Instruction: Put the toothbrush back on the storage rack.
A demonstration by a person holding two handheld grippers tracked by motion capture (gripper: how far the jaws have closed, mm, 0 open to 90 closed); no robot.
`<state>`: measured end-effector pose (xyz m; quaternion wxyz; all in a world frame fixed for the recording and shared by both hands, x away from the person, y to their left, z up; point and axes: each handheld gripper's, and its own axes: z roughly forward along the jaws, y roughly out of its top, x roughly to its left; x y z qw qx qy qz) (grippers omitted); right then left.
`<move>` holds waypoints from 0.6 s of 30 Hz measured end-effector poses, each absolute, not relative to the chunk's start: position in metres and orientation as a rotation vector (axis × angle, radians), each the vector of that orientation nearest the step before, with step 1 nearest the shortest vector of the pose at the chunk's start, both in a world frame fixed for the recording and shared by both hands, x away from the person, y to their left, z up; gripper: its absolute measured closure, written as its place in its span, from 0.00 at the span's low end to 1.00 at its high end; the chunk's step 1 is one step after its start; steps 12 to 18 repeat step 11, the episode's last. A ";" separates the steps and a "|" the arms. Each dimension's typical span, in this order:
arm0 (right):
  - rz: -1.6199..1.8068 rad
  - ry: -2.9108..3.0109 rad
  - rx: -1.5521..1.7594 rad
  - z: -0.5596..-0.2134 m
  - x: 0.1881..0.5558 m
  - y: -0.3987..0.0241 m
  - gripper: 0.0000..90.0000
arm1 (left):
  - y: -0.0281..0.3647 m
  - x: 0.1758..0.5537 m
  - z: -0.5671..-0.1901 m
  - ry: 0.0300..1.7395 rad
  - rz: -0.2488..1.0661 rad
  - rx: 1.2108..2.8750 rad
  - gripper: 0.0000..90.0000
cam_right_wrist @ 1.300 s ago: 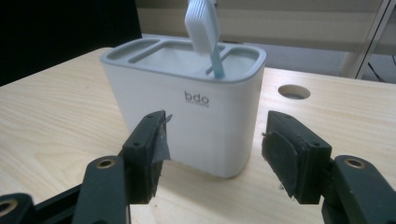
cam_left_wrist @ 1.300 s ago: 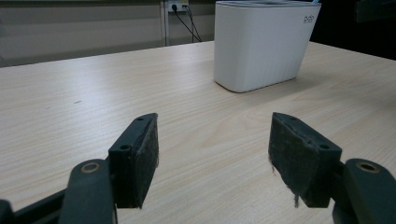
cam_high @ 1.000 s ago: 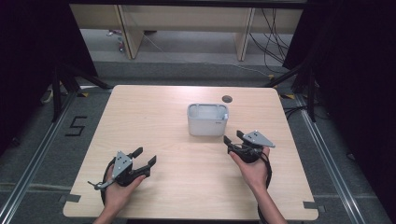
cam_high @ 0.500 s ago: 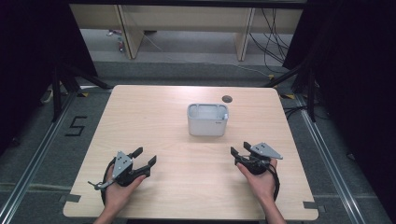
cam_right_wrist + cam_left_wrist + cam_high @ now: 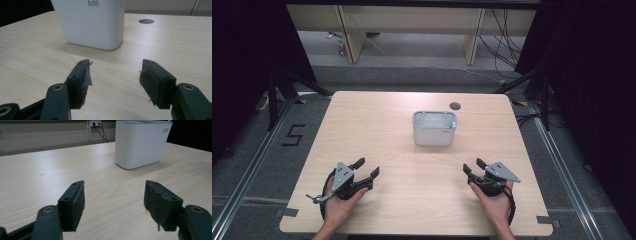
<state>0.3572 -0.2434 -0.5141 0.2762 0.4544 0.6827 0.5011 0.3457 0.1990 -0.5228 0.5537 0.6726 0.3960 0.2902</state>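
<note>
One white rounded "bdo" bin [image 5: 434, 128] stood at the frame's upper middle on a pale wooden table [image 5: 377, 125]; left gripper [image 5: 366, 168] and right gripper [image 5: 473, 167] rested with jaws spread, empty, above grey floor.

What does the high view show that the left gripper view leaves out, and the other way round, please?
The high view takes in the person's two hands, the right gripper, the round hole in the table behind the white bin, the floor and the "5" marked on it. The left gripper view gives the worn pads of its own spread jaws from close up and the small logo on the bin's side. Both show the white bin, the wooden table and the left gripper, open and holding nothing.
</note>
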 end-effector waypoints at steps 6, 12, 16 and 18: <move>1.360 1.814 1.216 -0.514 0.356 -0.243 0.46 | 0.199 0.346 -0.523 0.935 0.685 1.593 0.37; 1.376 1.799 1.207 -0.515 0.354 -0.241 0.46 | 0.200 0.346 -0.523 0.942 0.676 1.589 0.37; 1.376 1.799 1.207 -0.515 0.354 -0.241 0.46 | 0.200 0.346 -0.523 0.942 0.676 1.589 0.37; 1.376 1.799 1.207 -0.515 0.354 -0.241 0.46 | 0.200 0.346 -0.523 0.942 0.676 1.589 0.37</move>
